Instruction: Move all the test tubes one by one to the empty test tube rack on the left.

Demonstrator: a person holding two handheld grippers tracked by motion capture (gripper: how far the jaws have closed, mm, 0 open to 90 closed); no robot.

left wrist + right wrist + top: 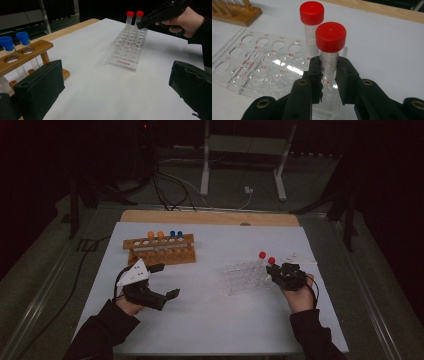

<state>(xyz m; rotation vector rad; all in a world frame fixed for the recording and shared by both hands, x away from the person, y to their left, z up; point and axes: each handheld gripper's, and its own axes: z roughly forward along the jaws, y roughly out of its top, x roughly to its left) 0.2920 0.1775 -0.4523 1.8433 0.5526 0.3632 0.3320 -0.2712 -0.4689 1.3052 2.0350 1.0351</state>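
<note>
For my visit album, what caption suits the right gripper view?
Right hand-held gripper clamped on a red-capped tube standing in the clear rack.

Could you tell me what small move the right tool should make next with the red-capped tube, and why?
Probably lift straight up. The right tool is shut on the nearer red-capped tube, which still stands upright in the clear rack beside a second tube; a vertical pull should clear the hole without tipping the rack.

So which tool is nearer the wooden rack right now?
Left. The left tool sits just in front of the wooden rack; the right tool is across the table, shut on a red-capped tube.
</note>
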